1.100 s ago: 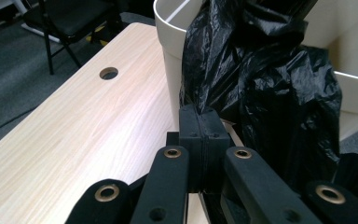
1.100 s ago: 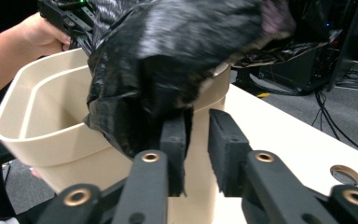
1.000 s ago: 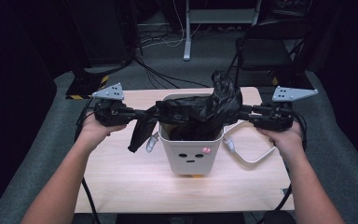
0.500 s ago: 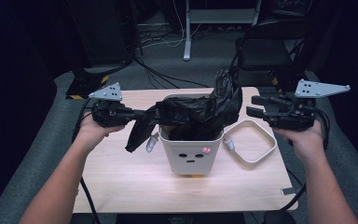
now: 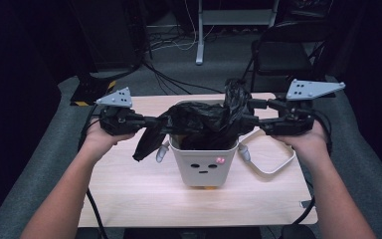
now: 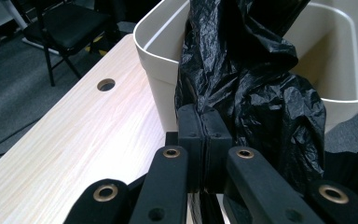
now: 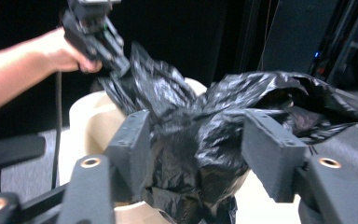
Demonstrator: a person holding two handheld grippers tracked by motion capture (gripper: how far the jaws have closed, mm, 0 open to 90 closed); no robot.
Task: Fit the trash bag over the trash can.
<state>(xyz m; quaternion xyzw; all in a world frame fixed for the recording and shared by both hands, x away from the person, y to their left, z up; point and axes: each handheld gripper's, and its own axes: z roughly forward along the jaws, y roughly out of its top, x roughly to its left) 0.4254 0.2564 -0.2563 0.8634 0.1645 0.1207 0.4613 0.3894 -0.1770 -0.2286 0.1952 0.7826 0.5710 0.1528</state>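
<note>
A cream bin (image 5: 204, 167) with a face drawn on it stands mid-table, and a crumpled black bag (image 5: 199, 124) is bunched in and over its mouth. My left gripper (image 5: 151, 121) is at the bin's left, shut on the bag's edge; the left gripper view has the jaws (image 6: 204, 126) pinching the black bag (image 6: 251, 84) beside the bin wall (image 6: 163, 88). My right gripper (image 5: 255, 114) is at the bin's right. Its jaws (image 7: 196, 140) have just been opening and stand apart, with the bag's raised fold (image 7: 205, 121) loose between them.
A white ring frame (image 5: 273, 159) lies on the wooden table (image 5: 139, 194) right of the bin. The tabletop has a round cable hole (image 6: 106, 84). A black folding chair (image 5: 278, 55) and floor cables are beyond the far edge.
The right gripper has opened its jaws off the bag and risen, swinging out to the right and back in. The left gripper has stayed put, holding the bag.
</note>
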